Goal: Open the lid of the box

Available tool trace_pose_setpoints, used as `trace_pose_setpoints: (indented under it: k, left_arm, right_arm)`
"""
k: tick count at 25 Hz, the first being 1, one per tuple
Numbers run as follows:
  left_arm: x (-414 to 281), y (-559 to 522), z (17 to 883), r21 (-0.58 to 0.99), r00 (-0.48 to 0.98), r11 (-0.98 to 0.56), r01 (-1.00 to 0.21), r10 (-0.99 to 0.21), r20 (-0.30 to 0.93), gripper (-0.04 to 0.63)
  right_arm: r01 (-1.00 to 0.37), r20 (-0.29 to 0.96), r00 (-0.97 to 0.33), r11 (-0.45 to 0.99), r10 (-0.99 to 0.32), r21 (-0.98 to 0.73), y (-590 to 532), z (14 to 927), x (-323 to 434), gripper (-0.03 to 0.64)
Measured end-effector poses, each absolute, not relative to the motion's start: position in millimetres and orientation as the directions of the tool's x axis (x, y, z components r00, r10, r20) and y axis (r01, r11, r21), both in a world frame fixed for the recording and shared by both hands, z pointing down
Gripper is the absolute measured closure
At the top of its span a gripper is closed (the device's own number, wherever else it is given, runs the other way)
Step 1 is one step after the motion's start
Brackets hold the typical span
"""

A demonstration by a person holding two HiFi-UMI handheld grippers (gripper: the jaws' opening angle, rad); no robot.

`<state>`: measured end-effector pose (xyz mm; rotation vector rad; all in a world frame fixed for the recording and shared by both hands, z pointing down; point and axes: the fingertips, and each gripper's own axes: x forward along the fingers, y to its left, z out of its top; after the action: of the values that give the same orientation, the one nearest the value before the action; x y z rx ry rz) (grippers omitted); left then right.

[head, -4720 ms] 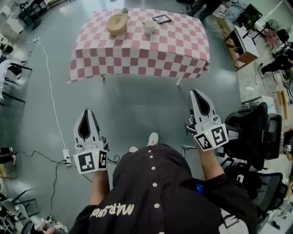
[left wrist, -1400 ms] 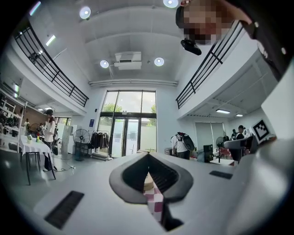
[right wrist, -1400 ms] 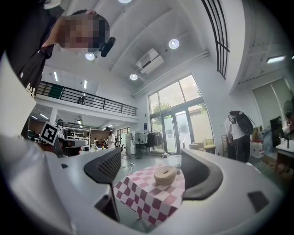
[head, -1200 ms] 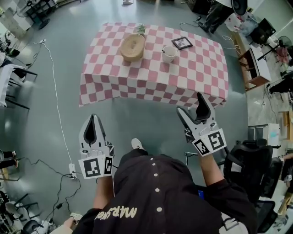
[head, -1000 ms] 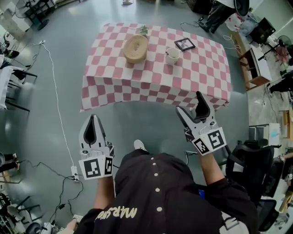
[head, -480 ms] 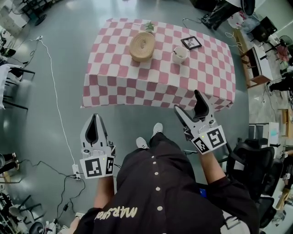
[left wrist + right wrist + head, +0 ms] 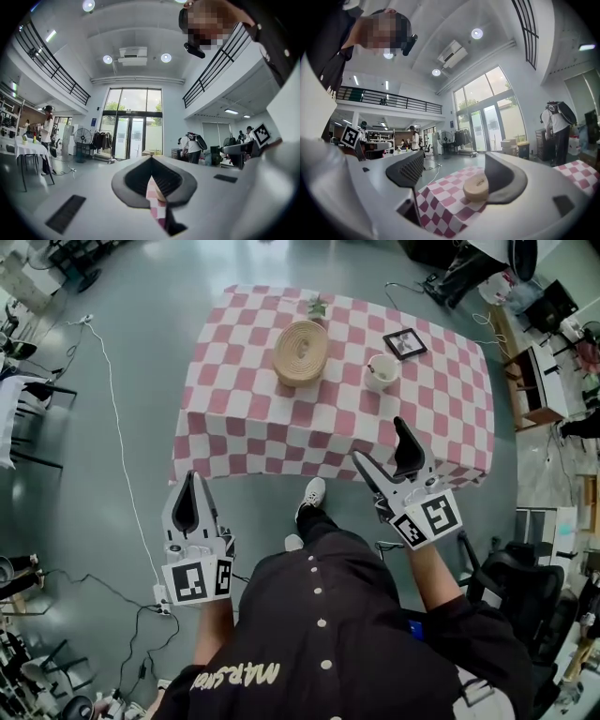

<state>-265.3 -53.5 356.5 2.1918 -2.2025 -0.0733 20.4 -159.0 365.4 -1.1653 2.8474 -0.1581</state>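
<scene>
Tan round box point(image 7: 301, 352): sat closed on the counter, well ahead of both tongs and framed between the right pair's jaws.
Counter point(image 7: 281, 432): draped in pink-and-white check, its near edge just ahead of the right tongs.
Left tongs point(image 7: 191, 478): pressed together, gripping nothing, over the grey floor short of the counter.
Right tongs point(image 7: 380, 442): spread wide, empty, at the counter's near edge.
Cup point(image 7: 382, 371): stood beyond the right tongs, beside the box.

The counter point(image 7: 246, 401) wears a pink-and-white check cloth. The box point(image 7: 301, 352) is tan, the cup point(image 7: 382, 370) white, the frame point(image 7: 407, 343) black. Left tool point(image 7: 190, 476) and right tool point(image 7: 378, 441) are white with black pads and black-and-white square markers. The floor point(image 7: 141, 296) is grey.
</scene>
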Motion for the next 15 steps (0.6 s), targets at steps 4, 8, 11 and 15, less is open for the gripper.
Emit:
trace_pose_setpoints:
  k: [4,8,11,15]
  left_arm:
    - [-267.0,-93.3,344.2,0.04,-0.005,0.004,-0.999,-0.999,-0.033,0.589]
    - [-268.7,-130.3,340.3,0.033,-0.002,0.001,-0.999,-0.999,-0.047,0.589]
    - [-269.4,-152.0,338.8,0.029,-0.003,0.002,-1.0,-0.999,-0.044,0.589]
    - [-270.0,-179.6,333.5,0.026,-0.01,0.009,-1.0,-0.999,-0.044,0.589]
  right_arm:
    - [-0.681,-0.033,-0.724,0.722,-0.689,-0.123,-199.1,360.4,11.7,0.222]
    - [-0.676,-0.034,-0.727,0.724,-0.685,-0.138,-238.1,363.7,6.6,0.222]
    - [-0.677,-0.032,-0.725,0.721,-0.688,-0.151,-260.0,363.7,4.7,0.229]
    - [-0.676,-0.022,-0.725,0.717,-0.689,-0.172,-288.0,364.2,3.6,0.229]
